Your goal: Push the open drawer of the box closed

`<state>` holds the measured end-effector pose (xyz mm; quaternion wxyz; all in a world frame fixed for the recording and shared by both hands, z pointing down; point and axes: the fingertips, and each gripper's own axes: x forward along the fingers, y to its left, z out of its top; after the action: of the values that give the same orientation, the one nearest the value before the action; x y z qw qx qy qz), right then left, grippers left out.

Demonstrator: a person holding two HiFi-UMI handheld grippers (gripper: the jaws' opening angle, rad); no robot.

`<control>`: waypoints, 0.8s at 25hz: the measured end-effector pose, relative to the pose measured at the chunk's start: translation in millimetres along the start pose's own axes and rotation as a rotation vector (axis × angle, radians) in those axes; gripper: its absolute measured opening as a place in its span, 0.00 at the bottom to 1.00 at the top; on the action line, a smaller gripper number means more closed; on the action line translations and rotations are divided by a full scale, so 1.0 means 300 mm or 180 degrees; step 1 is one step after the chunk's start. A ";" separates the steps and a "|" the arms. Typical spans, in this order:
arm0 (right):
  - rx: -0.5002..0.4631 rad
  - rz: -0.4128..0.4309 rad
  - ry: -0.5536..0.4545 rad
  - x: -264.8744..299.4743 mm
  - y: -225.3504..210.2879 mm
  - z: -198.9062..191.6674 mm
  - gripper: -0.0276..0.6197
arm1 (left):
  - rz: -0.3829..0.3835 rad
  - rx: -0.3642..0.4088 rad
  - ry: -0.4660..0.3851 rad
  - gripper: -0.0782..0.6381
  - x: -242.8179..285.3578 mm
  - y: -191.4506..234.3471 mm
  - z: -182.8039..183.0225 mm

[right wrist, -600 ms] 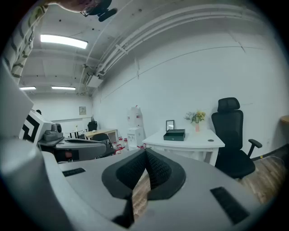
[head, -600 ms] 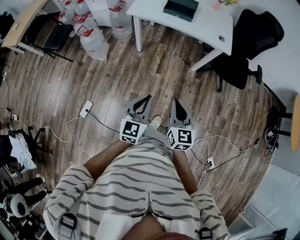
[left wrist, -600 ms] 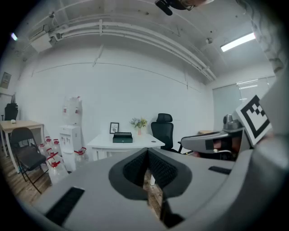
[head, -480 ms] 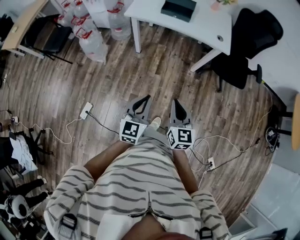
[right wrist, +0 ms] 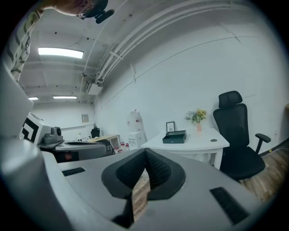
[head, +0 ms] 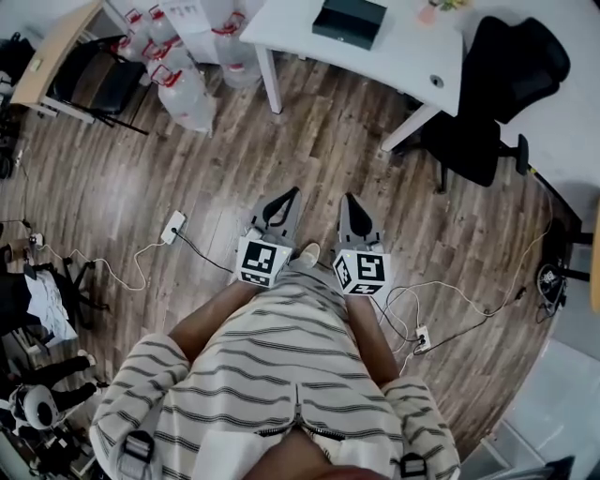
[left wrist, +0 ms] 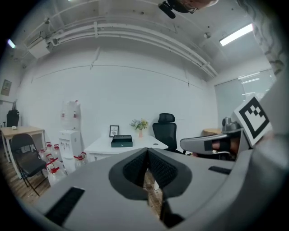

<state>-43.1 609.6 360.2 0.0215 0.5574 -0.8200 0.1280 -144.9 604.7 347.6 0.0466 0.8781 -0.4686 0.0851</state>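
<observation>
Count: 1 box on 1 table, 2 grippers at my waist, left gripper beside right gripper, both aimed toward the table, both clenched empty.

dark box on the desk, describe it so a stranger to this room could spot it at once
Find the white desk beside the black office chair. The box lies on its top, near a small picture frame and a vase of flowers. It is the only dark, low, flat thing there.
</observation>
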 end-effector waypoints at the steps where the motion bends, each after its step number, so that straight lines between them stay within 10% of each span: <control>1: 0.0011 -0.0001 0.0005 0.008 -0.011 -0.003 0.06 | 0.0006 0.0011 -0.0007 0.11 0.010 -0.002 0.005; 20: -0.0055 -0.0028 0.0060 0.338 -0.229 0.049 0.06 | 0.0027 -0.0071 -0.0014 0.11 0.354 0.154 0.023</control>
<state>-16.5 490.2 376.9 0.0346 0.5596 -0.8184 0.1262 -124.4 491.4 361.4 0.0550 0.8757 -0.4733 0.0782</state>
